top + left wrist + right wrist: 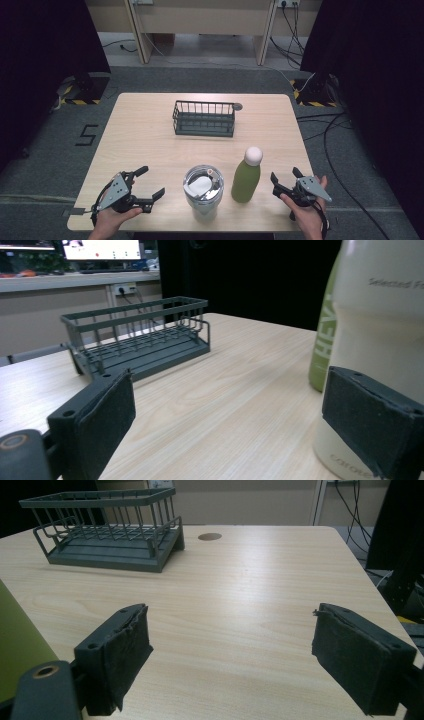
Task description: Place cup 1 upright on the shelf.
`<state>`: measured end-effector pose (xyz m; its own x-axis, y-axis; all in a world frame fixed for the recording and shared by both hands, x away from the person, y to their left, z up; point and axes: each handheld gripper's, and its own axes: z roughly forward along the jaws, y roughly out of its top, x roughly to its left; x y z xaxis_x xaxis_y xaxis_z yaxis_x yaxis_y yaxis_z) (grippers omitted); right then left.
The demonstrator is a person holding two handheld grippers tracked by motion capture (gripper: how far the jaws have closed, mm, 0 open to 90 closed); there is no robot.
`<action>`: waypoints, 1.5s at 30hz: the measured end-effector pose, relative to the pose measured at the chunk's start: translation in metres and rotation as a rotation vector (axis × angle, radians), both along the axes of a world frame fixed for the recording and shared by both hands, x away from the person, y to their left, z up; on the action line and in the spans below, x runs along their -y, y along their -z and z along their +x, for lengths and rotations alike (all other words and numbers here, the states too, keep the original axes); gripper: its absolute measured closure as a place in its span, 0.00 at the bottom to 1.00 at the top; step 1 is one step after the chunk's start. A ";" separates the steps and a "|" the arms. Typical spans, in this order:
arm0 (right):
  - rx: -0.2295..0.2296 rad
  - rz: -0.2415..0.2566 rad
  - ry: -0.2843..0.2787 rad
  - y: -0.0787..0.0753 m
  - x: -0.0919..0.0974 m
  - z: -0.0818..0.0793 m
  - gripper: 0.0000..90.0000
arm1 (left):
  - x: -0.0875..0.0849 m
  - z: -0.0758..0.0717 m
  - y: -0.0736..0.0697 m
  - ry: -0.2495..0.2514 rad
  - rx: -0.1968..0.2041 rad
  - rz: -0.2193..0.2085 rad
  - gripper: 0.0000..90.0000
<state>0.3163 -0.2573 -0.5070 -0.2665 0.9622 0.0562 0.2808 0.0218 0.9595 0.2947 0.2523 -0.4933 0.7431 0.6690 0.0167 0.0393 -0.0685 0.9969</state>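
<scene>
A green bottle (246,180) with a white cap stands near the table's front edge. Left of it stands a steel tumbler (203,192) with a clear lid. My left gripper (151,181) rests at the front left, open and empty, its jaws pointing toward the tumbler. In the left gripper view the pale tumbler wall (380,315) rises just behind the right jaw of that gripper (225,395), with the bottle (322,340) beyond. My right gripper (285,174) sits right of the bottle, open with nothing between its jaws (232,625). The bottle's green side (17,645) shows at the left edge there.
A dark wire basket (204,118) stands empty at the middle back of the wooden table (140,135), with a round grommet (238,106) beside its right end. Beyond the table are desk legs, cables and two stand bases on the floor.
</scene>
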 end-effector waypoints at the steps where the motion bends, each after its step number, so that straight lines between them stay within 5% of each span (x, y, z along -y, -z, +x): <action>1: 0.002 0.000 0.001 0.000 0.000 0.000 0.17 | 0.002 0.000 -0.001 0.006 0.005 0.003 0.06; 10: 0.010 -0.028 0.023 -0.002 -0.001 0.001 0.11 | 0.017 -0.010 -0.004 0.063 0.028 0.027 0.01; 27: 0.004 -0.049 0.016 -0.003 -0.009 0.005 0.05 | 0.071 -0.021 0.002 0.280 0.027 0.056 0.00; 45: -0.007 -0.041 0.017 -0.003 -0.009 0.006 0.08 | 0.106 -0.006 0.017 0.356 -0.031 0.062 0.00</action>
